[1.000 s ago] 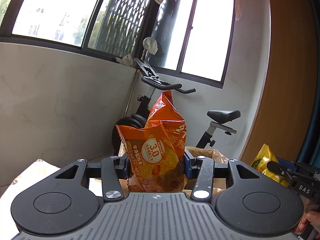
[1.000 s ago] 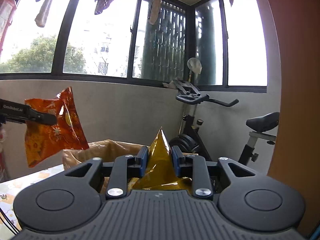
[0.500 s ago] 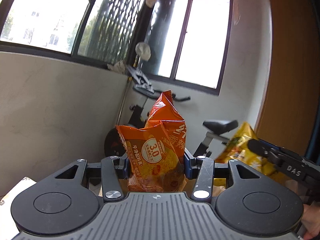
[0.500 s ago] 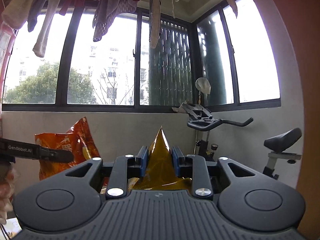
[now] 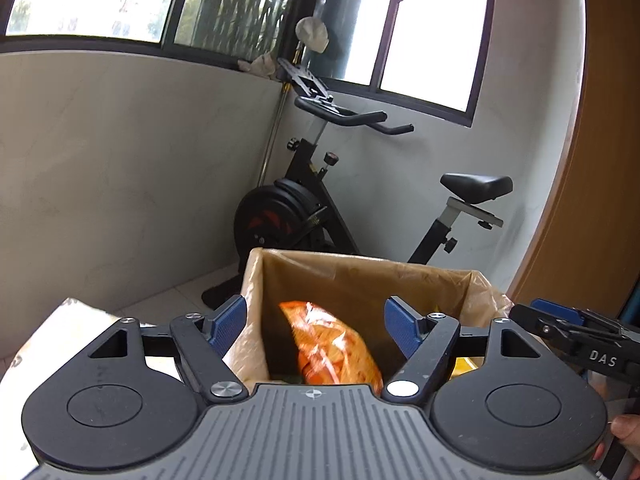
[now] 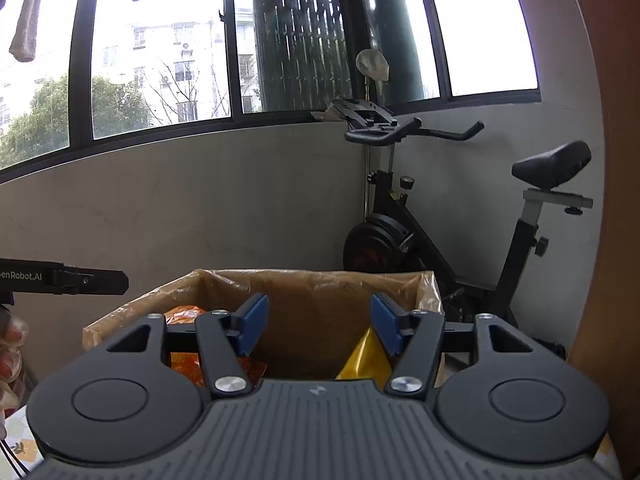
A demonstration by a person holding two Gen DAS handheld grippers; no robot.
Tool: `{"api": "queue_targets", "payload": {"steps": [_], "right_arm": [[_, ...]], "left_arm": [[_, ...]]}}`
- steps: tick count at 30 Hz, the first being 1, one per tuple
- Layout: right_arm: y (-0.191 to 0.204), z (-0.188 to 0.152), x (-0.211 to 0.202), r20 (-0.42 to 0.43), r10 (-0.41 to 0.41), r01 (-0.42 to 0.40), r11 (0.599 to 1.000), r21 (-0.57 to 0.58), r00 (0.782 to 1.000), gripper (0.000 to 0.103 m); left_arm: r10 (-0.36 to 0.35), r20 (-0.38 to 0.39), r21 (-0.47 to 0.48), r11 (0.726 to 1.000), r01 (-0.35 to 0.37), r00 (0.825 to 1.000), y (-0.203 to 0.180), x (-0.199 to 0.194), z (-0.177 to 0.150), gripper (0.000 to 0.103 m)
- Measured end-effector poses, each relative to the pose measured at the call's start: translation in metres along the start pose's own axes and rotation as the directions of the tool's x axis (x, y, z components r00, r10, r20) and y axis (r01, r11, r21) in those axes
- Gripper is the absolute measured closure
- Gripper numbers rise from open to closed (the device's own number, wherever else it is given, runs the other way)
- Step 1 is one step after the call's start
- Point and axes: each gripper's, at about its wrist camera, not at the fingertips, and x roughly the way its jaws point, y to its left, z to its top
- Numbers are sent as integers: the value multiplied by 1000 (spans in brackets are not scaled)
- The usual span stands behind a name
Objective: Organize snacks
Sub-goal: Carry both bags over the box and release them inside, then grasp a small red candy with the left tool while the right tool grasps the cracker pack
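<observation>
Left wrist view, nearest plane: left gripper (image 5: 316, 322), its blue-padded jaws spread wide with nothing between them. Directly below and ahead of the gap lies the orange snack bag (image 5: 334, 350), blurred, inside the paper-lined cardboard box (image 5: 360, 276); whether it rests on the box floor or is falling cannot be told. To this gripper's right, just past the box rim, the fingers of the other tool project into frame.

Right wrist view, nearest plane: right gripper (image 6: 318, 324), jaws likewise parted and empty. Below its right finger a yellow snack bag (image 6: 366, 358) stands against the inner wall of the box (image 6: 320, 292); below its left finger the orange bag (image 6: 186, 318) shows in the box's near-left part. The left tool's finger hangs to the left, level with the rim.

Beyond the box (both views): an exercise bike (image 6: 448, 216) against the grey wall, then the windows (image 6: 160, 52).

Step in hand, judged: release of both bags into the box appears complete, with withdrawal pending. To do it well, lift each gripper straight up with jaws kept apart, so neither pad snags the loose paper liner (it crumples over the rim), and separate the two tools outward to avoid contact before reaching for any further snacks.
</observation>
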Motion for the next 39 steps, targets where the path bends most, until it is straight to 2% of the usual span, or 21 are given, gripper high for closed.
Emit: {"api": "queue_targets", "payload": {"steps": [5,12,17,21,23,28,33,36,38,39], "right_arm": [[10,-4,-30,-1,13,-13,1000,2,1000,28],[31,-34,-68,-43,17,-16,1000,16,999,21],[44,-77,-84,-142,60,-52,997,61,988,18],[57,-117,-92,-269,86,-70,995,68,959,18],[65,-139,-95,-342,89,-65,995,81,935,18],[92,-184,-97,-532,125,-117,992,49,837,21],[111,-197,-97,-632,119,-164,986,-13,766,22],[117,-206,-92,-689,121,-184,983,-18,714,23],[121,-212,-89,-722,132,-204,979,-13,680,28],[123,-215,-88,-731,134,-213,977,-16,669,28]], "left_arm": [[26,-14,3,1000,-26,1000,15,-26,0,25],[33,-43,-13,999,-34,999,33,-73,-28,25],[50,-100,-14,999,-51,994,40,-94,-68,25],[58,-136,-21,998,-62,989,44,-106,-102,25],[56,-152,-44,997,-63,987,47,-111,-117,25],[56,-182,-111,991,-77,982,51,-119,-154,25],[70,-223,-135,986,-102,972,50,-115,-179,25],[78,-242,-128,985,-112,967,48,-115,-190,26],[81,-248,-128,985,-116,965,49,-115,-193,26],[80,-251,-131,985,-115,965,49,-115,-194,26]]}}
